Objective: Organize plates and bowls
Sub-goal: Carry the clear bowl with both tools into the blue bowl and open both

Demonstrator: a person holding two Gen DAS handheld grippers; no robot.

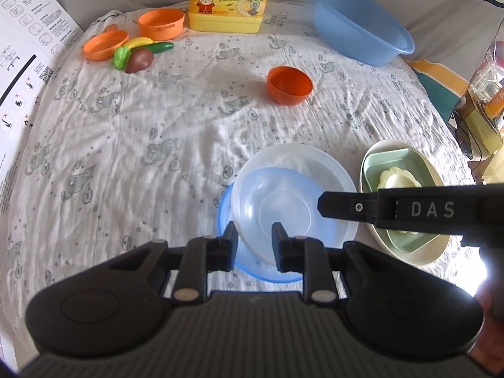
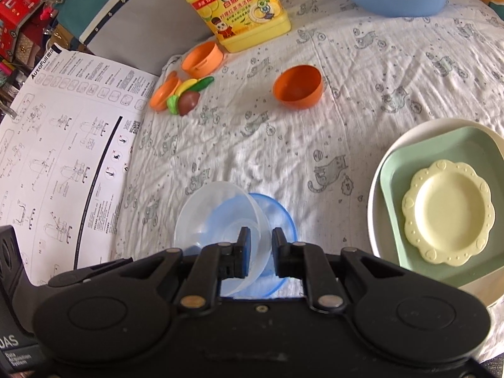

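Clear thin plastic, the bowl (image 2: 220, 217) sits tilted inside the blue-rimmed bowl (image 2: 280, 208) near the bed's front edge, beside the stacked plates (image 2: 390, 163) towards the front right corner. Our right tool (image 2: 259, 245) pinches the clear bowl's rim; our left tool (image 1: 254, 239) straddles the opposite rim, fingers apart. We judge it light, slightly flexible and slippery, so the rim is the place to grip, gently.

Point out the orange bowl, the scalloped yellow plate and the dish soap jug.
orange bowl (image 2: 297, 85): right wrist view, on its inside wall.
scalloped yellow plate (image 2: 449, 211): right wrist view, on its flat centre.
dish soap jug (image 1: 229, 0): left wrist view, on its front label.
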